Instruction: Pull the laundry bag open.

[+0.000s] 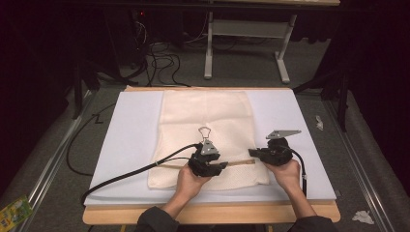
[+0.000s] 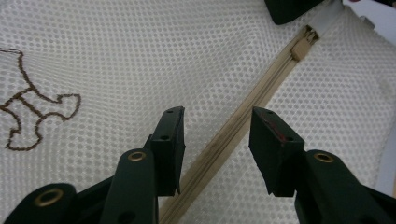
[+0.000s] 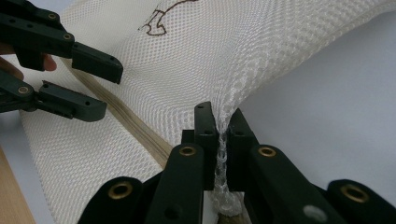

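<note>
A cream mesh bag lies flat on a pale blue pad that covers a wooden table. A tan zipper runs across the bag near the edge closest to the person, and a brown outline design is stitched into the mesh higher up.

At the bag's right end, the right gripper pinches a bunched fold of mesh between jaws closed tight on it, lifting that corner a little off the pad. The zipper's slider sits close to this pinched end, as seen in the left gripper view.

The left gripper hovers over the zipper about midway along it. Its jaws stand apart, one on each side of the tan tape, holding nothing.

This looks like the start of working the zipper: one end is anchored, and the other gripper has yet to take hold. The next move probably calls for the left gripper to travel along the tape to the slider, close on its small pull tab, and draw it along while the right gripper keeps the mesh taut. The tab is small and lies flat, so the grip must be precise.
</note>
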Demonstrator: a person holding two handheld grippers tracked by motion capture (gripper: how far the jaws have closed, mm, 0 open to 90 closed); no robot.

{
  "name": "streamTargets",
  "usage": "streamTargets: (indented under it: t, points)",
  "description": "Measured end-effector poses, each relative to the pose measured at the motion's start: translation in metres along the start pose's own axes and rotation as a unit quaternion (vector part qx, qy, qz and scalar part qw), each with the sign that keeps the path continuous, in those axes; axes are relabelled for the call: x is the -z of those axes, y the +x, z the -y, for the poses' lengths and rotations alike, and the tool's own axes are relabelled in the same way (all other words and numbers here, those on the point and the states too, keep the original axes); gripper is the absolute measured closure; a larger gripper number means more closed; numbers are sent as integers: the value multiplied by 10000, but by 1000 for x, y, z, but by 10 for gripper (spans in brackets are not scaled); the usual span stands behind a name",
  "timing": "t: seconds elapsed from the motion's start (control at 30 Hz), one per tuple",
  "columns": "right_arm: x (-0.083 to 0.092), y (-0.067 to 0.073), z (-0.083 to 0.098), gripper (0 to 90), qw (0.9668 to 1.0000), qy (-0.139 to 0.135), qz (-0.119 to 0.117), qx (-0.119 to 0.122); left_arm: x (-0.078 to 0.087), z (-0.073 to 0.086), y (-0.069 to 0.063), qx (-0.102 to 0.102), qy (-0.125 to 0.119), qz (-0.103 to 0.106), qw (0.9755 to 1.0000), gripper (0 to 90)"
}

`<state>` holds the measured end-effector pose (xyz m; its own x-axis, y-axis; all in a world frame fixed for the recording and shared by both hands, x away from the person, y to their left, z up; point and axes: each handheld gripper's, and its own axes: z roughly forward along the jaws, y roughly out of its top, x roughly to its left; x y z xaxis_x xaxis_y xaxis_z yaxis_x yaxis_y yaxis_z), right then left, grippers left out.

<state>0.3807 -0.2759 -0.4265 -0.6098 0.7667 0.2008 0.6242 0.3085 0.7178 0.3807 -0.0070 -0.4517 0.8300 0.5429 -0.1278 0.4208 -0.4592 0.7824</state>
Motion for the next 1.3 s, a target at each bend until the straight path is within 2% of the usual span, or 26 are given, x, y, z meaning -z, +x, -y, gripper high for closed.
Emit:
streamTargets:
  t: [0.23,0.37,0.5,0.67,0.77,1.3]
  points:
    - [0,1,0,877,10000,-22,3,21,-1,-1,-2,61,-56,87,9999,566]
    - [1,2,-1,877,10000,-9,-5,13,-6,-5,-10,-113,5,125,9999,573]
    - [1,4,-3,878,10000,-38,-33,37,-12,-7,-13,-59,-19,229,9997,582]
    - [0,6,-3,878,10000,4,-46,56,-14,-10,-17,-134,-6,290,9995,589]
    - [-1,6,-4,878,10000,-9,-65,58,-15,-11,-18,-96,-34,363,9993,591]
    - [-6,12,-7,878,9998,-2,-182,80,-23,-14,-27,-200,14,495,9986,593]
